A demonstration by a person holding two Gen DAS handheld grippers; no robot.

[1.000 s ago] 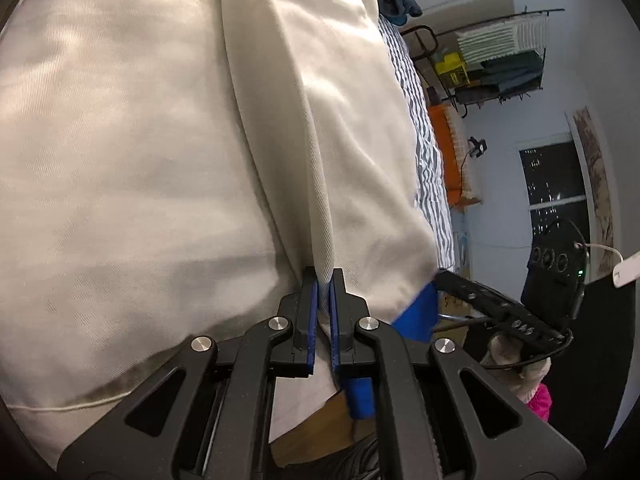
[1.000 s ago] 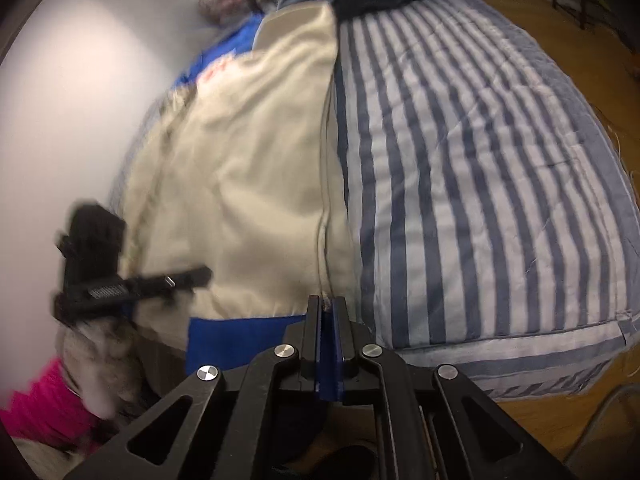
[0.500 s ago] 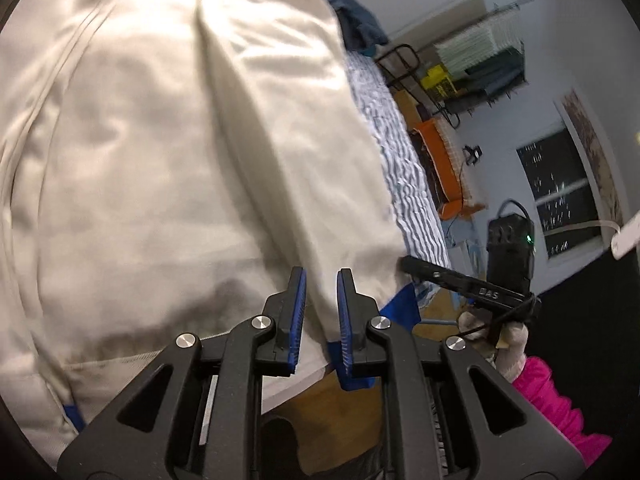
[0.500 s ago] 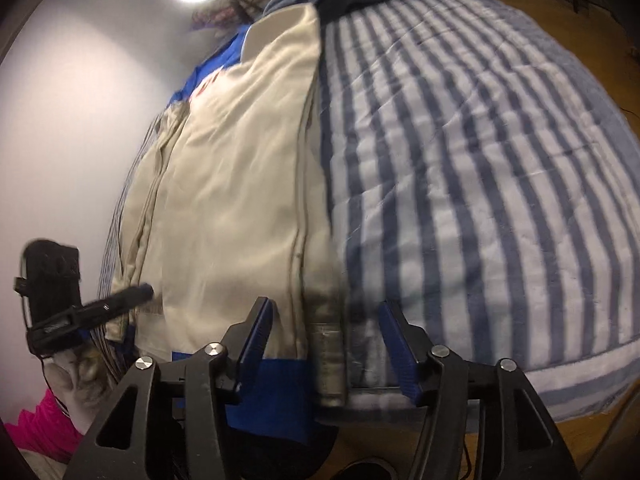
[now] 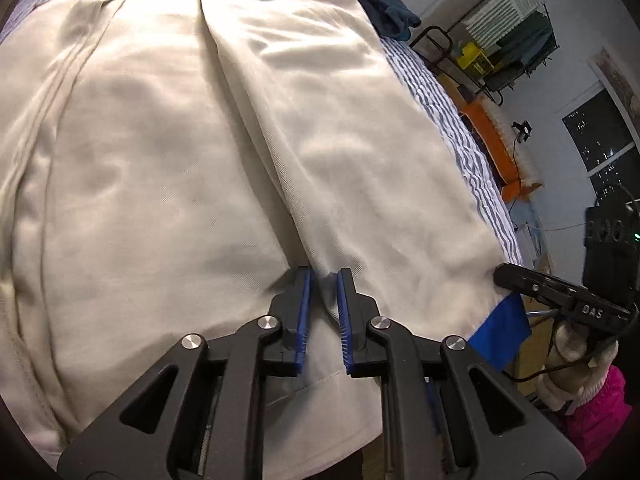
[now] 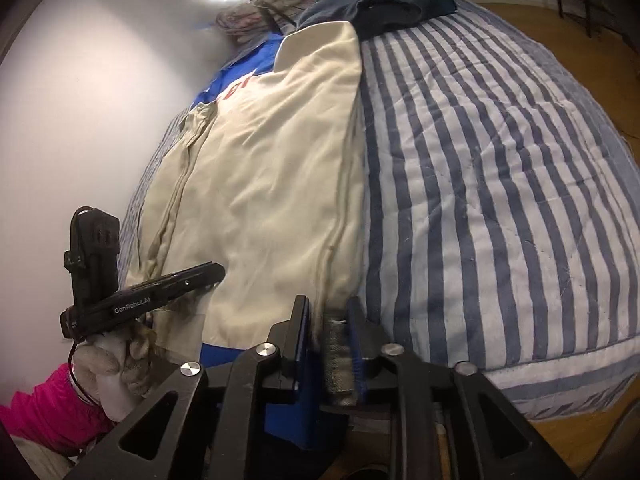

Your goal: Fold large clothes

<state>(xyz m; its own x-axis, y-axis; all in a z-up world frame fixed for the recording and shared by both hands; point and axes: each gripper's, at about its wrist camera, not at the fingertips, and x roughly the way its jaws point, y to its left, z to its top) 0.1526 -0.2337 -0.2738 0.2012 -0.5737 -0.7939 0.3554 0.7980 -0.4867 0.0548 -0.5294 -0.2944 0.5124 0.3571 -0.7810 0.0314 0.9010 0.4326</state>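
A large cream jacket [image 5: 168, 168] with blue lining and red lettering lies spread on the striped bed; the right wrist view also shows this cream jacket [image 6: 272, 184]. My left gripper [image 5: 323, 274] hovers at the near hem with its jaws a little apart. A raised fold of the cloth runs in between its pads, which do not press on it. My right gripper [image 6: 328, 304] sits at the jacket's right edge. Its jaws are closing, with a grey ribbed cuff [image 6: 338, 356] between them, and a gap remains at the left pad.
The blue-and-white striped quilt [image 6: 500, 200] covers the bed, with dark blue clothes [image 6: 392, 0] piled at its far end. A gloved hand [image 6: 116, 364] in a pink sleeve holds the left gripper. A drying rack [image 5: 508, 36], an orange item [image 5: 492, 140] and wood floor lie beyond the bed.
My left gripper let go of the fold and lifted slightly. My right gripper opened wide from shut, then narrowed again around the jacket's edge.
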